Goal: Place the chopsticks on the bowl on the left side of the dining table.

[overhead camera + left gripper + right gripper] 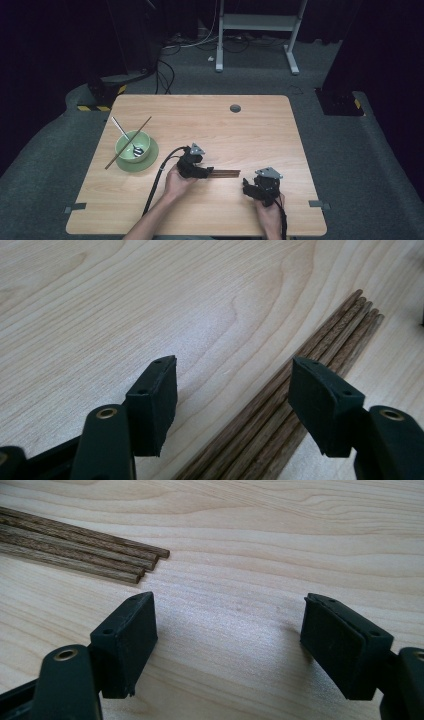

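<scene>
A bundle of several dark wooden chopsticks (228, 173) lies flat at the middle of the wooden table (250, 130). My left gripper (209, 171) is low over the bundle's left end, and its jaws stand open. In the left gripper view the chopsticks (265, 415) run between the jaws, close to the right pad (320, 400), and no pad presses on them. My right gripper (247, 186) rests open near the front right, with bare wood between its jaws. In the right gripper view the chopstick tips (75, 550) lie apart from it at the upper left.
A green bowl (131, 142) on a green plate (150, 159) stands at the left, with a spoon (125, 135) in it and a single chopstick (127, 143) across its rim. A round cable hole (235, 108) sits near the far edge. Tape marks (75, 206) flag the front corners.
</scene>
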{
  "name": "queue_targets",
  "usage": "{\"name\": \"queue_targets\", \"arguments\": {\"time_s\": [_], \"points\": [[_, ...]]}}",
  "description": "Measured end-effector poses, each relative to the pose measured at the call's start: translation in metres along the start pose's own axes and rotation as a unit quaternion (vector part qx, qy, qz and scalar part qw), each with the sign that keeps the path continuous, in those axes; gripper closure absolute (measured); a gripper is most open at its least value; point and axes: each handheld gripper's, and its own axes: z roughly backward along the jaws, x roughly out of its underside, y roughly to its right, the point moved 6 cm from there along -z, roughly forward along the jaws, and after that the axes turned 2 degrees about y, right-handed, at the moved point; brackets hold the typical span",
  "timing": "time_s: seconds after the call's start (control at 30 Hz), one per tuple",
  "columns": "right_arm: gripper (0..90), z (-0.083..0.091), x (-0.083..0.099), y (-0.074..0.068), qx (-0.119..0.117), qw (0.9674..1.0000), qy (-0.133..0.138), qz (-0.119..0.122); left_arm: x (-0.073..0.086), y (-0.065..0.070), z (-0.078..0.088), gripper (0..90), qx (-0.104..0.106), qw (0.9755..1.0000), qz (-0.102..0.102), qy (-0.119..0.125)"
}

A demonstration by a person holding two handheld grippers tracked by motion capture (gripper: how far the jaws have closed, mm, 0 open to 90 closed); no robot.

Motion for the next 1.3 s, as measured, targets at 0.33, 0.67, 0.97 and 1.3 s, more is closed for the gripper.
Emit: {"name": "queue_targets", "arguments": {"time_s": [0.33, 0.67, 0.97, 1.3], "points": [[21.8, 0.0000, 0.0000, 0.0000, 0.000, 1.0000, 0.000, 0.000, 0.0003, -0.0022, -0.0018, 37.0, -0.004, 1.0000, 0.005, 0.000], [21.8, 0.0000, 0.0000, 0.0000, 0.000, 1.0000, 0.000, 0.000, 0.0017, -0.0037, -0.0042, 36.8, -0.006, 1.0000, 0.007, -0.003], [21.8, 0.0000, 0.0000, -0.0001, 0.000, 1.0000, 0.000, 0.000, 0.0027, -0.0063, -0.0025, 36.7, -0.009, 0.9999, 0.006, -0.006], [21.8, 0.0000, 0.0000, -0.0001, 0.000, 1.0000, 0.000, 0.000, 0.0035, -0.0095, -0.0024, 36.8, -0.014, 0.9999, 0.005, -0.007]]}}
